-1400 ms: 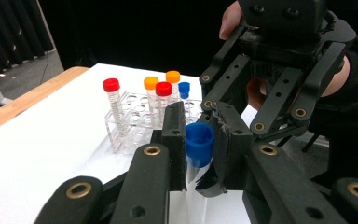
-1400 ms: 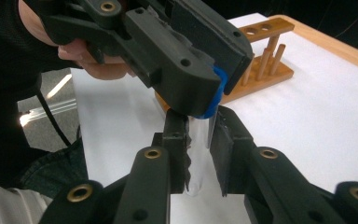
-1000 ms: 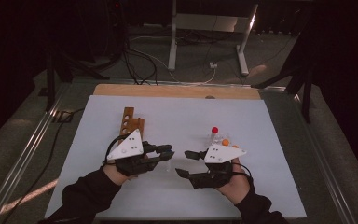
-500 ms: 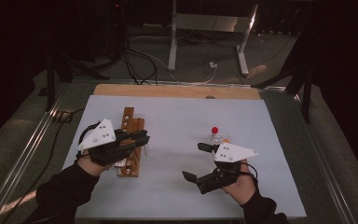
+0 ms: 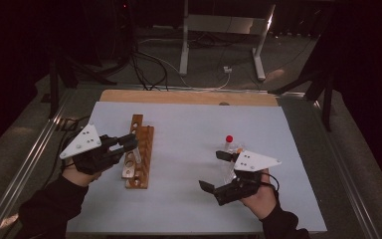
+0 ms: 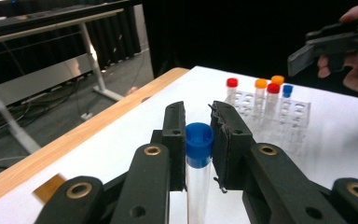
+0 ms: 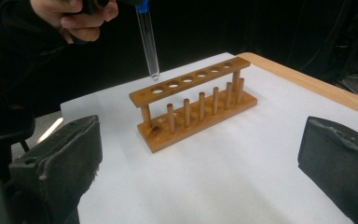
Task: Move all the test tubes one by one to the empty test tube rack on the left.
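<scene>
My left gripper (image 6: 198,128) is shut on a clear test tube with a blue cap (image 6: 199,140), held just under the cap. In the right gripper view this tube (image 7: 148,42) hangs upright, its round tip just above the left end of the wooden tube rack (image 7: 196,107), over the holes there. The high view shows the left gripper (image 5: 131,143) over that rack (image 5: 140,152) at the sheet's left. My right gripper (image 5: 215,171) stands wide open with nothing in it, right of centre; its pads (image 7: 60,158) frame the rack from afar.
A clear plastic rack (image 6: 265,109) holds several tubes with red, orange and blue caps; in the high view it (image 5: 230,149) sits just behind the right gripper. The white sheet (image 5: 189,124) lies on a wooden board. Table legs and cables stand beyond the far edge.
The two grippers were together at the centre. The left one has carried the tube left over the wooden rack. The right one has opened and drawn back to the right.
</scene>
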Demonstrator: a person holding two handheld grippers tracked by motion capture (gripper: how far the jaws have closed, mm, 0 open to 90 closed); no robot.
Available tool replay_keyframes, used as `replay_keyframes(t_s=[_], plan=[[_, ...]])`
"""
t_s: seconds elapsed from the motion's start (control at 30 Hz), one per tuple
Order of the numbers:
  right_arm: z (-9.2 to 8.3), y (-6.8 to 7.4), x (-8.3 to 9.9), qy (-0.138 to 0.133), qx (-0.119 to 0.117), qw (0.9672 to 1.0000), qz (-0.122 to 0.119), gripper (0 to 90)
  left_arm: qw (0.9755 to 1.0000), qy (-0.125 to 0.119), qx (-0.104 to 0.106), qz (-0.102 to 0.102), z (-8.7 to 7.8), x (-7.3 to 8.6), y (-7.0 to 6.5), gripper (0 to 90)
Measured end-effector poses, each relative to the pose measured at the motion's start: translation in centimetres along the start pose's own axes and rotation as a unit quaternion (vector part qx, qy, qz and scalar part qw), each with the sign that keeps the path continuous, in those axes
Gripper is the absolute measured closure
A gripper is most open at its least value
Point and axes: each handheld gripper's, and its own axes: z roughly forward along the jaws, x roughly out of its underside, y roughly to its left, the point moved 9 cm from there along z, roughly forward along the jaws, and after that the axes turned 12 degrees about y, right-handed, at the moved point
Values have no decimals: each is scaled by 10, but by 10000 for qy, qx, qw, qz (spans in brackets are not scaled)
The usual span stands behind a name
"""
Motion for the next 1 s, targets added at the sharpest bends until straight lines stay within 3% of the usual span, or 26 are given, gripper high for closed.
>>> replay_keyframes(t_s=[0.4,1.0], plan=[[-3,0,0,-11,67,10000,-66,0,9995,154,-196,-218,-3,25,18,778],[-5,1,1,2,89,9999,-136,0,9979,411,-179,-477,23,60,25,778]])
